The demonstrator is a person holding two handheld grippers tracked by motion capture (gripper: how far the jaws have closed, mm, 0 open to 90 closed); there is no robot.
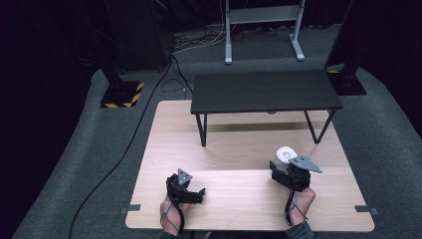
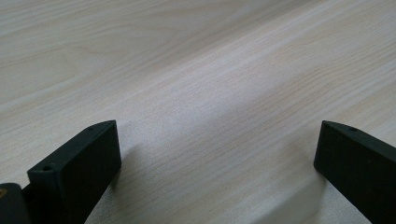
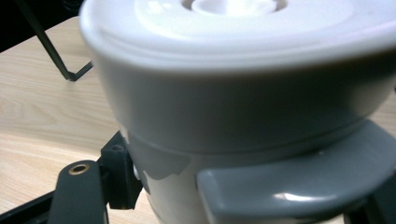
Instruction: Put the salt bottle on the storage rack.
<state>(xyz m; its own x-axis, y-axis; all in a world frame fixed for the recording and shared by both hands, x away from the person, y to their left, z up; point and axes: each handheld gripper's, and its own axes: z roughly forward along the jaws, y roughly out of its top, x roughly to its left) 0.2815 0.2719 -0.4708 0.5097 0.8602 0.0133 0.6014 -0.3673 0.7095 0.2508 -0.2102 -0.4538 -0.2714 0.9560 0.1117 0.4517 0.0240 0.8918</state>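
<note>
A: Table [image 1: 239,199] first: what stands on it?

B: Pale wood, with a low black bench [image 1: 266,90] on thin legs across the far part. The person's two hands come in at the near edge, each with a gripper.

A: And the left gripper [image 1: 196,191]?

B: It sits low over the near-left part of the table, jaws set wide apart. In the left gripper view there is just bare wood grain between the two black jaws [image 2: 219,154], and nothing is held.

A: The right gripper [image 1: 283,162]?

B: It is at the near-right of the table, closed around a white cup [image 1: 285,154], which sits just past the gripper body and under the edge of the grey plate on top.

A: What shows up close?

B: In the right gripper view the white cup [image 3: 233,93] is very near and blurred: a round white top with a raised centre, a pale wall below, and a grey tab [image 3: 289,186] sticking out low on the side. A black jaw presses the cup's left side. Whether the cup rests on the table or is lifted, I cannot tell.
</note>
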